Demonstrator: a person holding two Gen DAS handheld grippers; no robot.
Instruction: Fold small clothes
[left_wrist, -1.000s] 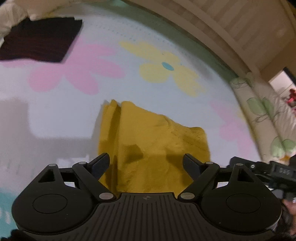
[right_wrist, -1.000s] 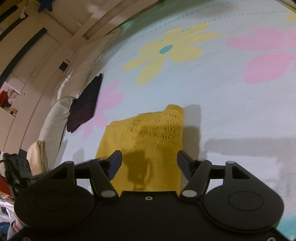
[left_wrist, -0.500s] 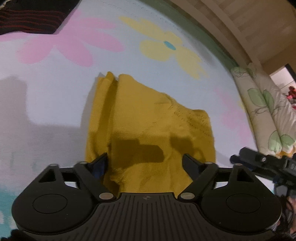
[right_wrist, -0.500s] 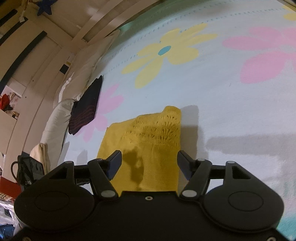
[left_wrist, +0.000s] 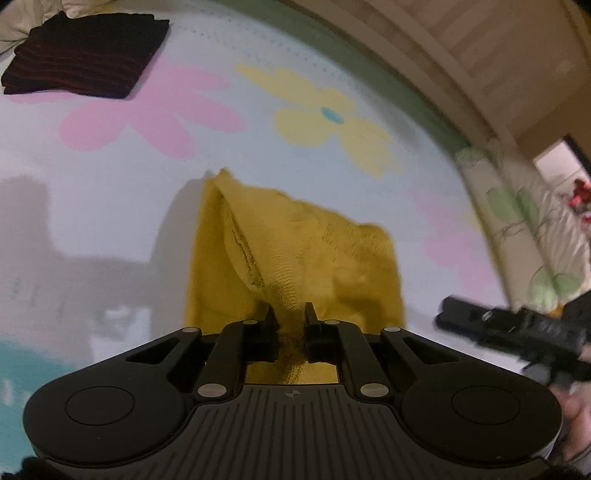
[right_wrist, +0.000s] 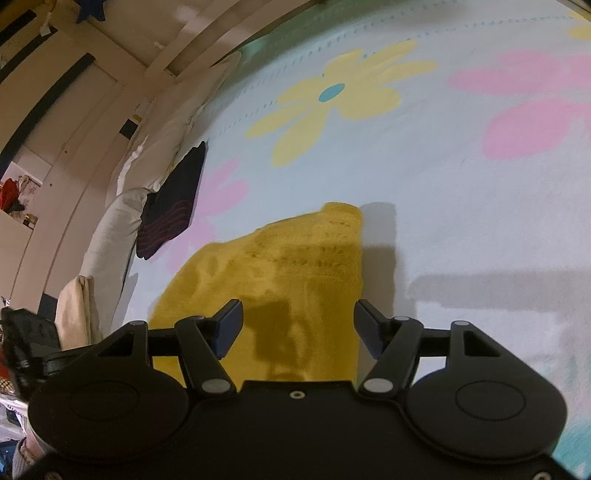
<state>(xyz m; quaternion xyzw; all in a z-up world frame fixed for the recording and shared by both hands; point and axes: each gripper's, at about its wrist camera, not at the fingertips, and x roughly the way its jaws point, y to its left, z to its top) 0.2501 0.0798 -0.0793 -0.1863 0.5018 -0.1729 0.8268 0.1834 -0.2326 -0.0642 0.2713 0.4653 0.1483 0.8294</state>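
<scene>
Left claw (left_wrist: 289, 314) just closed, pinching yellow knit garment's (left_wrist: 295, 251) near edge

Yellow knit garment (left_wrist: 295, 258) rumpled on flowered mat, near edge bunched up; dark striped one (left_wrist: 85, 55) folded.

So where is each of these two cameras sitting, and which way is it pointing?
Left wrist: rides on the left gripper, looking down along its fingers, which have just closed on a fold of the yellow knit garment; the right gripper shows at the right edge.
Right wrist: rides on the right gripper, jaws open above the same garment.
Both share: the garment, the flowered blanket and the folded dark garment.
</scene>
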